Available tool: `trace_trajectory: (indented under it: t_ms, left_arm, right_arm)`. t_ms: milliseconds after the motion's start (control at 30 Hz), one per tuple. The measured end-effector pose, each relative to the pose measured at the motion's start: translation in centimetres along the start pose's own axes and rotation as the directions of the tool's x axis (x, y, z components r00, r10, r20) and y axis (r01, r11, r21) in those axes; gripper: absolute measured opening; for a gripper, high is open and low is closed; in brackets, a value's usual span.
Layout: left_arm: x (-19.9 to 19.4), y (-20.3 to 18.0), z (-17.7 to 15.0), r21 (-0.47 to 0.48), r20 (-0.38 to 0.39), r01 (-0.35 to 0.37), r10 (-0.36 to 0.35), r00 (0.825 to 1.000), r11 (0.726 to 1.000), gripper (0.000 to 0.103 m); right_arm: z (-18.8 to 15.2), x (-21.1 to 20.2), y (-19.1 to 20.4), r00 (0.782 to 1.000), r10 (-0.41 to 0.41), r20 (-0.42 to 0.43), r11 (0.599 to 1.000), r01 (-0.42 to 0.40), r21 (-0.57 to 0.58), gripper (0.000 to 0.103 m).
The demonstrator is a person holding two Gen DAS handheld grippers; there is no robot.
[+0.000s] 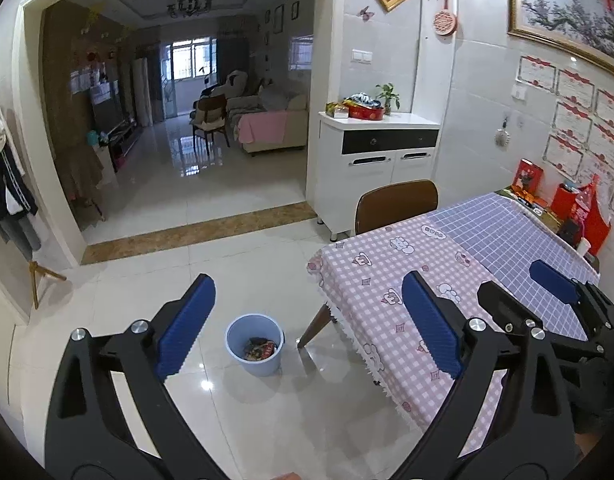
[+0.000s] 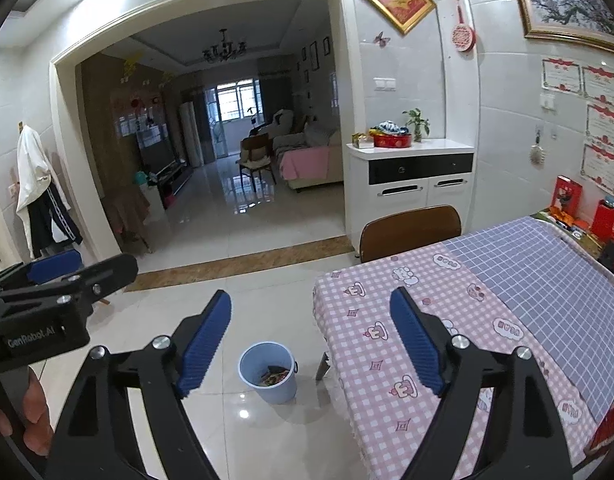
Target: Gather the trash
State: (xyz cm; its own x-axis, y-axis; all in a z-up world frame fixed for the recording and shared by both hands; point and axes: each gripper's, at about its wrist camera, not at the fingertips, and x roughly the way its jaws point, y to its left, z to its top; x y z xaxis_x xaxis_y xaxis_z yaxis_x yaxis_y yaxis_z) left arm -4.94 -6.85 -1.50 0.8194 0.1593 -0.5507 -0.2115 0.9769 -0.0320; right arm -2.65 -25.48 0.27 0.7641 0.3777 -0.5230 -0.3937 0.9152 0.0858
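In the left wrist view, my left gripper (image 1: pixel 307 320) fills the lower frame with its blue ribbed pads spread wide apart and nothing between them. Between the pads, low and centre, the pale blue round plastic bin (image 1: pixel 254 343) stands on the glossy white tiled floor (image 1: pixel 235 240), with crumpled dark and red wrappers (image 1: pixel 260 349) lying inside it. At right, the table under a pink and lilac checked cloth (image 1: pixel 387 280) looks bare on the part I can see, and my right gripper (image 1: pixel 519 292) hangs over it, its jaws also parted and empty.

In the right wrist view, my right gripper's two blue pads stand well apart in the lower frame, holding nothing; the bin sits on the floor between them, just beside the table's corner. My left gripper shows at the left edge, a hand (image 2: pixel 31 412) wrapped round its grip.

I judge the collecting is close to done. The risk now is overlooking scraps: the red boxes (image 2: pixel 567 196) crowd the table's far right end, and the cloth's edge hides the floor beneath. Swinging low, I could also knock the light bin over and spill it.
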Motion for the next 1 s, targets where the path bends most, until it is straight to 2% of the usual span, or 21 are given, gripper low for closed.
trace_trajectory:
  t_ms: [233,633,1000]
  left_arm:
    - [-2.5,1.5,-0.1,0.025,0.056,-0.003,0.002,0.998,1.000,0.094]
    - [-4.9,4.6,-0.4,0.012,0.102,0.015,-0.016,0.995,1.000,0.094]
    - [-6.2,5.9,-0.9,0.015,0.127,0.014,-0.016,0.992,1.000,0.094]
  right_arm:
    - [-0.4,-2.3,2.4,0.999,-0.024,0.027,1.000,0.024,0.003,0.082]
    - [-0.3,-4.3,6.1,0.998,-0.039,0.053,0.999,0.039,-0.007,0.083]
    - [-0.2,-4.8,7.8,0.998,-0.034,0.055,0.999,0.035,-0.013,0.083]
